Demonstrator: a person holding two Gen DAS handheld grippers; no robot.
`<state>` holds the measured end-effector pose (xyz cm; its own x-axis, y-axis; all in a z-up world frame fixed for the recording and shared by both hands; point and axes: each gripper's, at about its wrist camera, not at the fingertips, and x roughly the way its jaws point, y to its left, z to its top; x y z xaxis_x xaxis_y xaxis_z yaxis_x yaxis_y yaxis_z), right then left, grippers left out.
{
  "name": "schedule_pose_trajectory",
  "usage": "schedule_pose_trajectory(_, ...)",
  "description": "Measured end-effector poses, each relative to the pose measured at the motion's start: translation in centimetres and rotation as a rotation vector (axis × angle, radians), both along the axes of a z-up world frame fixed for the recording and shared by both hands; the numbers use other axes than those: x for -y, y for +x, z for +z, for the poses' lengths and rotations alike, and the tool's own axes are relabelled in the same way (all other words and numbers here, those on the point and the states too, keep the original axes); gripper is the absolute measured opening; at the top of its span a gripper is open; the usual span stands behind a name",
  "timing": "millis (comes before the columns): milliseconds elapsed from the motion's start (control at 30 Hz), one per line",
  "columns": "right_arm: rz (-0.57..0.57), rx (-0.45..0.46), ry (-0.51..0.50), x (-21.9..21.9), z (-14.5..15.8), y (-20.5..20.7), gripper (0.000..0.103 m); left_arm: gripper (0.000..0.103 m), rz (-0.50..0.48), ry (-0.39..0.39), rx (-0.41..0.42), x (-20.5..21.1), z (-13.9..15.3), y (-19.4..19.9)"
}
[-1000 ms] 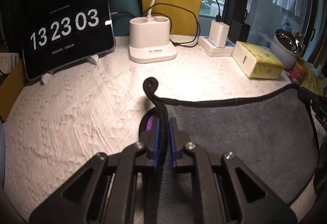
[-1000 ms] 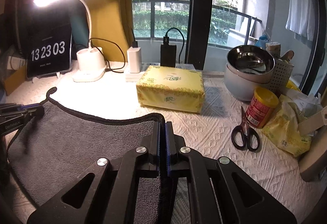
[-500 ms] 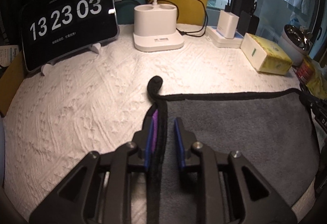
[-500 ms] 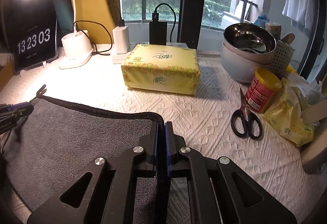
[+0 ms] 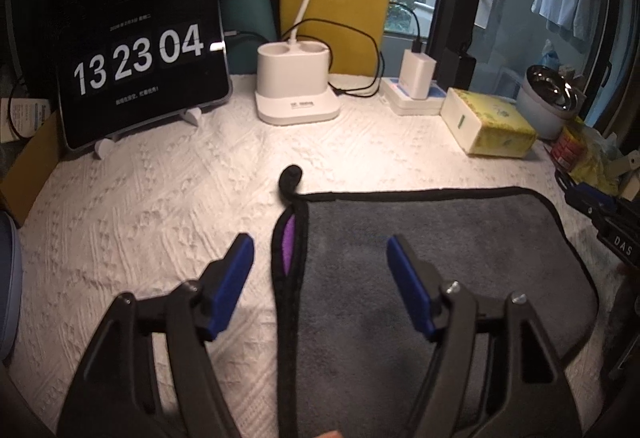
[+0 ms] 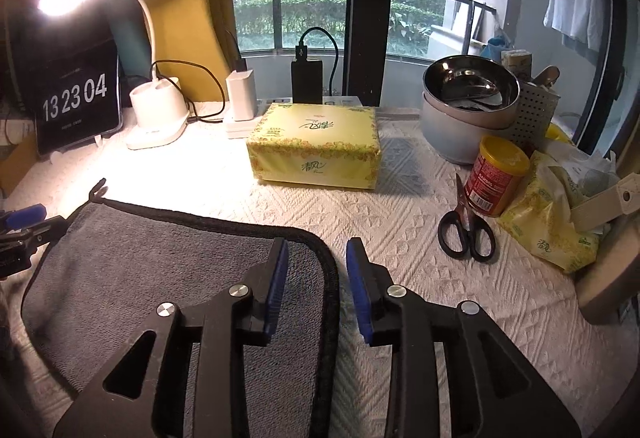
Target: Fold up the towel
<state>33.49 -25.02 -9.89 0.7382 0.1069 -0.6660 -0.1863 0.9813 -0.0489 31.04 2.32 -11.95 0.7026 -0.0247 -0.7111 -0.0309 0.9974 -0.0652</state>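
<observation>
A grey towel [image 5: 432, 262] with black trim lies flat and folded on the white textured cloth; a purple underside shows at its left edge. It also shows in the right wrist view [image 6: 160, 270]. My left gripper [image 5: 320, 262] is open wide, its jaws astride the towel's left edge and not gripping it. My right gripper [image 6: 316, 270] is open, its jaws astride the towel's right edge near the far right corner. The left gripper's tip shows at the left in the right wrist view [image 6: 24, 222].
A tablet clock [image 5: 140, 62], lamp base [image 5: 296, 86], chargers [image 5: 416, 82] and yellow tissue box [image 6: 316, 146] stand behind the towel. Scissors [image 6: 466, 230], a red can [image 6: 496, 178], stacked bowls [image 6: 468, 106] and a yellow packet [image 6: 552, 234] are at the right.
Both grippers have opened and let go of the towel's edges. The towel now lies flat on the cloth. Both grippers have drawn back a little.
</observation>
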Motion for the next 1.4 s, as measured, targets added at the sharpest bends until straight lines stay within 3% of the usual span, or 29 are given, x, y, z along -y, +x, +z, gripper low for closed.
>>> schedule_pose_trajectory(633, 0.011, 0.069, 0.015, -0.1, 3.7, -6.0, 0.037, 0.08, -0.053, -0.026, 0.13, 1.1, 5.0, -6.5)
schedule_pose_trajectory(1400, 0.025, 0.116, 0.012, -0.6, 5.9, -13.1, 0.037, 0.08, -0.06, -0.033, 0.205, 0.9, 7.5, -14.0)
